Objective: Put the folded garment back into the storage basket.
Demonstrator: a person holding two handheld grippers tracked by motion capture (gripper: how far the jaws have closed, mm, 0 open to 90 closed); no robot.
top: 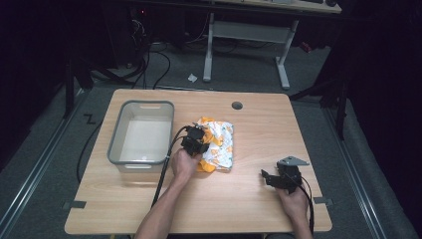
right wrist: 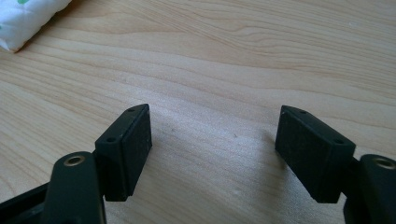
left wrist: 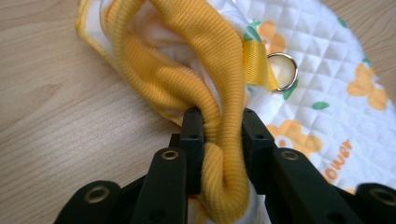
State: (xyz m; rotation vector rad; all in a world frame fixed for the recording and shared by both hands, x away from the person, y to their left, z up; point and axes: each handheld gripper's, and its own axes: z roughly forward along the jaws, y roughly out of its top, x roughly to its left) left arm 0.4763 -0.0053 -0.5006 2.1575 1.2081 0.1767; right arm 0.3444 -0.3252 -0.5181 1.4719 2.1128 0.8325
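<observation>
At lower right of the high view, the right gripper point(top: 268, 178) hovered with jaws spread wide, empty. Mid-frame, the left gripper point(left wrist: 219, 140) pinched the yellow ribbed cuff point(left wrist: 196, 70) of the quilted garment point(top: 219, 144), beside the grey tub point(top: 142, 133).

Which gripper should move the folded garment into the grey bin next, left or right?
Left. The left gripper is shut on the garment's yellow ribbed edge, beside the bin. The right gripper is open over bare table.

The quilted bib point(left wrist: 327, 74) is white with orange flowers, green leaves and orange lettering, edged in ribbed yellow-orange trim point(left wrist: 196, 60). The plastic tub point(top: 115, 144) is grey and translucent. Both grippers have black jaws, over a light wood-grain table point(top: 259, 199).
</observation>
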